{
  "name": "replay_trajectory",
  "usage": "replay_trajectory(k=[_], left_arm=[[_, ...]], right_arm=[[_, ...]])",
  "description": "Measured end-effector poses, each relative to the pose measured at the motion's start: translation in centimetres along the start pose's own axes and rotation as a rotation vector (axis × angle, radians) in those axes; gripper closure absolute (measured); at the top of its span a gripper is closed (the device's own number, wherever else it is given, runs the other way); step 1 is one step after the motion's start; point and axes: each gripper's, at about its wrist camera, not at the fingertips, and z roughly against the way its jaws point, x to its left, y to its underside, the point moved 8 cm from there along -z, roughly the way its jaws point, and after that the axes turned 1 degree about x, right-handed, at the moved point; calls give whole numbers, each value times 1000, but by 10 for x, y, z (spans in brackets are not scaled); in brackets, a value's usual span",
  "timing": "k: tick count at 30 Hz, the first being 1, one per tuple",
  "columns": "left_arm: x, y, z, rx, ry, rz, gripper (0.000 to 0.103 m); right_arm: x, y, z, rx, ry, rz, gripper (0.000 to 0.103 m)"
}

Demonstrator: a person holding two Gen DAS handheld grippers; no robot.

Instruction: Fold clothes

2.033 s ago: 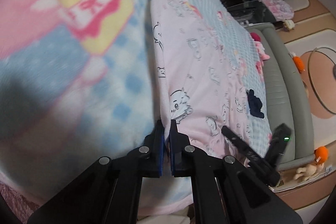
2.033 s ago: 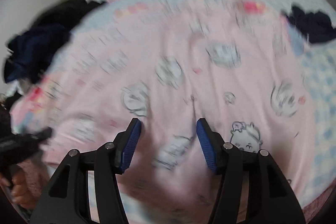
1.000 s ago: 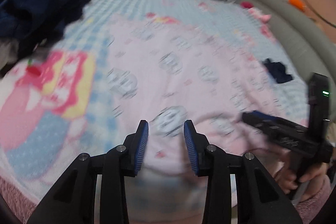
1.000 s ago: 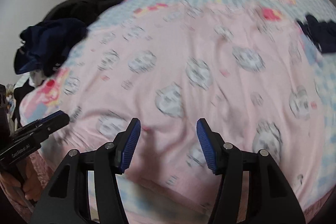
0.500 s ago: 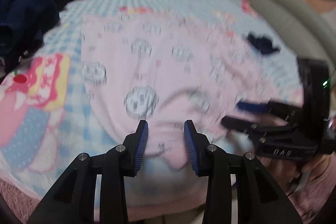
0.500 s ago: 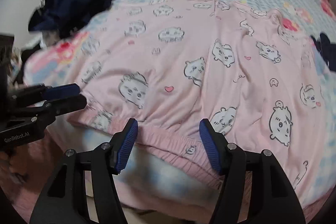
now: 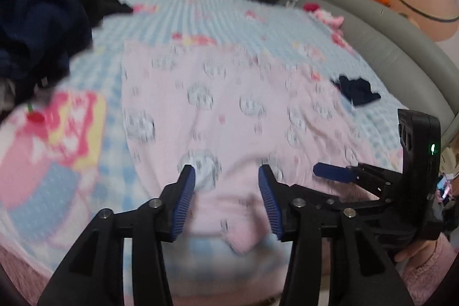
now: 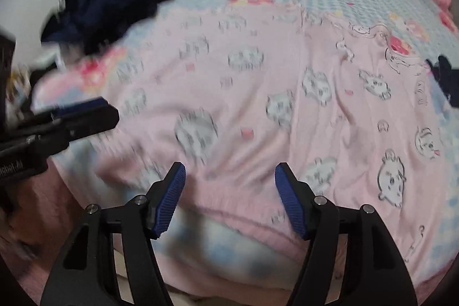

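Note:
A pink garment (image 7: 229,105) printed with small cartoon animals lies spread flat on the bed, and its near hem hangs at the bed's front edge. In the right wrist view the same pink garment (image 8: 272,93) fills the middle. My left gripper (image 7: 226,177) is open just above the near hem, nothing between its blue pads. My right gripper (image 8: 229,174) is open too, over the hem further right. The right gripper (image 7: 338,172) also shows at the right of the left wrist view, and the left gripper (image 8: 83,112) at the left of the right wrist view.
The bed has a blue checked cover (image 7: 206,10) with pink cartoon patches. A heap of dark navy clothes (image 7: 37,33) lies at the far left. A small dark item (image 7: 357,91) lies right of the garment. A grey padded headboard (image 7: 381,48) curves along the right side.
Two seconds ago my left gripper was shut on the garment's edge; it has let go and opened. Both grippers have drawn back to the near hem, and the garment now lies flat.

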Motion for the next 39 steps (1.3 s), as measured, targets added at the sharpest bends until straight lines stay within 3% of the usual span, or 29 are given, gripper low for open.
replay_trajectory(k=[3, 5, 9, 11, 14, 16, 18, 20, 22, 24, 27, 29, 32, 36, 39], left_arm=[[10, 11, -29, 107, -109, -16, 53], [18, 24, -46, 188, -200, -29, 51], [23, 31, -17, 164, -228, -33, 51], [29, 33, -7, 153, -203, 5, 51], [23, 17, -2, 94, -85, 54, 51], [12, 2, -7, 70, -58, 34, 51], [6, -7, -19, 97, -77, -13, 48], [14, 3, -40, 211, -142, -27, 48], [22, 10, -40, 230, -114, 13, 48], [29, 12, -33, 220, -64, 62, 48], [47, -10, -21, 181, -12, 130, 48], [70, -38, -24, 151, -39, 145, 48], [112, -82, -42, 103, -73, 200, 48], [164, -132, -75, 48, -59, 307, 50], [177, -144, -100, 48, -45, 327, 50]], right_arm=[[-4, -12, -12, -2, 21, -40, 36], [-5, -3, -33, 68, 59, -15, 36], [1, 17, -29, 87, 108, 69, 36], [3, 18, -18, 80, 96, 73, 37], [2, 3, -4, 38, 38, 8, 37], [1, -11, 1, 4, 11, -27, 37], [4, -19, -4, 5, 17, -18, 36], [4, -8, -20, 86, 47, -11, 36], [2, 5, -32, 166, 69, -10, 36], [0, 0, -23, 152, 37, -30, 36], [-3, -7, -8, 131, -12, -59, 36], [-5, -16, 2, 108, -36, -75, 36], [-10, -60, 13, 42, 6, -51, 36], [-26, -105, -14, 36, 58, -53, 36], [-39, -138, -39, 41, 96, -60, 36]])
